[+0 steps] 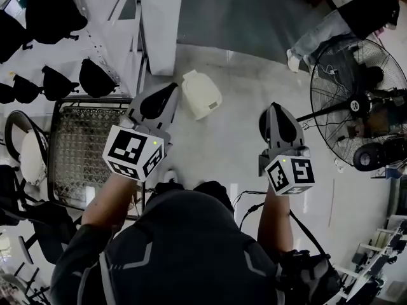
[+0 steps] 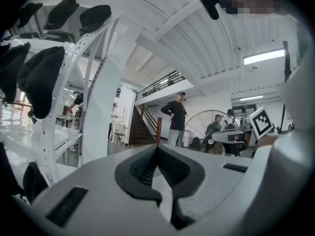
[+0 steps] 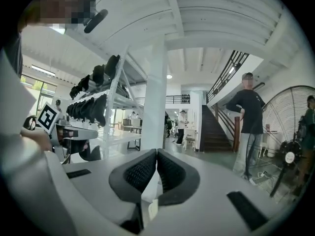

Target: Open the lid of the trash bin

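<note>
**A:** Entry one, task item?
**B:** Bin (image 1: 193, 81), white, on the grey floor (image 1: 235, 145), upper centre of the head view. Lid (image 1: 205, 100) down, as far as can be told from above.

**A:** Position against the grippers?
**B:** Just right of the left gripper's tips in the frame, up and left of the right gripper. Contact with either not apparent.

**A:** Entry two?
**B:** Left gripper (image 1: 173, 89), left of centre, pointing up and right toward the bin. Marker cube at its near end. Jaws closed, pads pressed together at the tips (image 2: 157, 147), nothing between.

**A:** Entry three?
**B:** Right gripper (image 1: 274, 106), right of centre, pointing up the frame. Jaws likewise closed, pads meeting at the tips (image 3: 156, 151), empty.

**A:** Surroundings, head view?
**B:** Rack (image 1: 95, 43) with dark bags, upper left. Mesh frame (image 1: 79, 148) below it, at the left. White column (image 1: 162, 24), top centre. Large fan (image 1: 356, 100) on a stand, right edge. Person (image 1: 346, 14) standing, upper right corner.

**A:** Surroundings, gripper views?
**B:** Left gripper view: stairs (image 2: 142, 129) at centre, standing person just right of them, hands on hips, fan farther right. Right gripper view: column at centre, rack to the left, stairs and standing person to the right.
</note>
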`<state>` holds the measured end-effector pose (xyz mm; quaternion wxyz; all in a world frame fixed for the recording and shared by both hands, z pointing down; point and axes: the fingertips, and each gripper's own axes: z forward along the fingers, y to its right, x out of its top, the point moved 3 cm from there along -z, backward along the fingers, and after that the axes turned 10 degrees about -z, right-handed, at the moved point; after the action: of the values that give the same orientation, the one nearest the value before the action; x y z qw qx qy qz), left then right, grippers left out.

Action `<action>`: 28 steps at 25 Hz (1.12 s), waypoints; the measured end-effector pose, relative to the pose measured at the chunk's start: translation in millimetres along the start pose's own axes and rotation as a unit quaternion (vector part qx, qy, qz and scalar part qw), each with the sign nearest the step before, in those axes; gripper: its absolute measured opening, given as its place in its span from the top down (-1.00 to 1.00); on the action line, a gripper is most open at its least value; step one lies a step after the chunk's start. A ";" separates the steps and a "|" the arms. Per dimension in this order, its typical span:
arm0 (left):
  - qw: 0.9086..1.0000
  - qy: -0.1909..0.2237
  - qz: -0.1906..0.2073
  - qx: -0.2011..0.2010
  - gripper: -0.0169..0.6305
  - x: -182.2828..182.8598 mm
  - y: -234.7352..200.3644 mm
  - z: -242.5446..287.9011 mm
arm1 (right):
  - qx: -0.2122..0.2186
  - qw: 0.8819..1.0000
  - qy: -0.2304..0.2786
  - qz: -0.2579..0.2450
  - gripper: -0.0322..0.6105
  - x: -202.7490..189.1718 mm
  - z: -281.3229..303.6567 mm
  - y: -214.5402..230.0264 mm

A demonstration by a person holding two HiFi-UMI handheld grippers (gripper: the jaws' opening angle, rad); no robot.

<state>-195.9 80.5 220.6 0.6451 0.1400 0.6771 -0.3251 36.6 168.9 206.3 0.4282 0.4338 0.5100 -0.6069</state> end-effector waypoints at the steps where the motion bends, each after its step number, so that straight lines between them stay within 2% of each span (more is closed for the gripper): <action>1: 1.000 -0.002 0.000 0.002 0.92 -1.1 -4.2 6.0 | 0.001 1.000 -0.002 -0.001 0.81 -1.7 7.2 2.8; 5: 1.000 -0.008 0.001 0.016 0.92 -2.9 -17.3 31.1 | 0.012 1.000 -0.001 0.004 0.81 -8.5 38.4 18.4; 9: 0.999 -0.013 0.016 0.050 0.92 -8.2 -31.1 61.1 | 0.028 1.000 0.010 0.002 0.81 -17.4 73.5 41.2; 12: 0.998 -0.012 0.016 0.061 0.92 -10.6 -35.8 88.9 | 0.047 0.999 0.013 0.003 0.81 -27.0 103.3 62.8; 18: 0.996 -0.022 -0.006 0.086 0.92 -18.5 -42.2 161.6 | 0.086 0.996 0.007 0.007 0.81 -50.5 160.9 120.5; 23: 0.991 -0.055 0.006 0.124 0.92 -34.3 -44.9 219.5 | 0.125 0.992 -0.004 0.015 0.81 -77.8 202.2 153.2; 28: 0.990 -0.056 -0.022 0.126 0.92 -45.7 -43.6 255.4 | 0.162 0.986 -0.016 0.024 0.81 -105.4 235.8 170.3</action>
<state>-16.8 -100.3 287.2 0.6516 0.1870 0.5965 -0.4297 206.4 -75.8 290.0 0.3748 0.4993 0.3875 -0.6783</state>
